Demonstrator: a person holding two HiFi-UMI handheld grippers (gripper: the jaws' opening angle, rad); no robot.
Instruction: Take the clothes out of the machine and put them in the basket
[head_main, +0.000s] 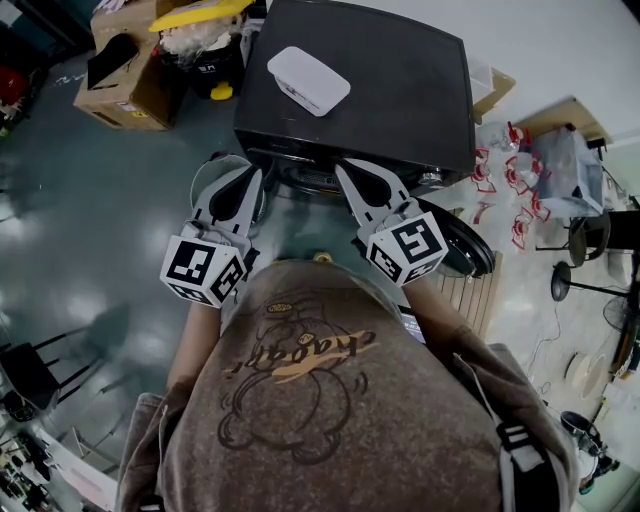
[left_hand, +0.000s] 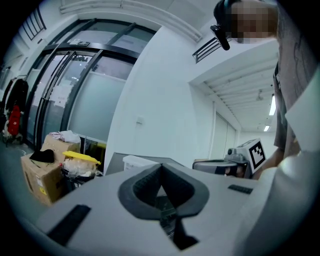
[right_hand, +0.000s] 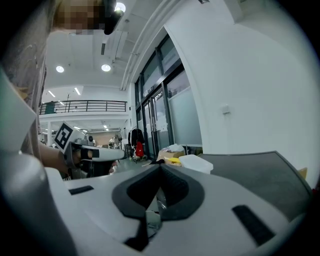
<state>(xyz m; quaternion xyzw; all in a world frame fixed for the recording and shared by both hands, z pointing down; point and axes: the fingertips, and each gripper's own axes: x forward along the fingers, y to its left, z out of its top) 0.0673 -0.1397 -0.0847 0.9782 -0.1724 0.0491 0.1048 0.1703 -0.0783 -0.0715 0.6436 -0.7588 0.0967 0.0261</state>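
Head view, nearest first: you hold both tools level in front of your chest, facing the front of the washing machine (head_main: 380, 80). The left gripper (head_main: 252, 178) has its jaws pressed together with nothing between them, and the right gripper (head_main: 348, 170) is likewise closed and empty; each gripper view shows dark pads meeting at the tip. The drum opening (head_main: 305, 180) lies between the two tips, in the machine's front face. Both gripper views look over the machine's top, so I judge the opening sits ahead of and below your jaws. Neither hand is clearly nearer. The round door (head_main: 468, 245) hangs open at the machine's right, beside your right gripper. No clothes show from here; they are presumably inside the drum. A pale slatted thing (head_main: 470, 295) under the door may be the basket, though I can't be sure. Further off, a lidded white box (head_main: 308, 80) rests on the machine's top, and cardboard boxes (head_main: 125, 70) stand beyond its left corner.
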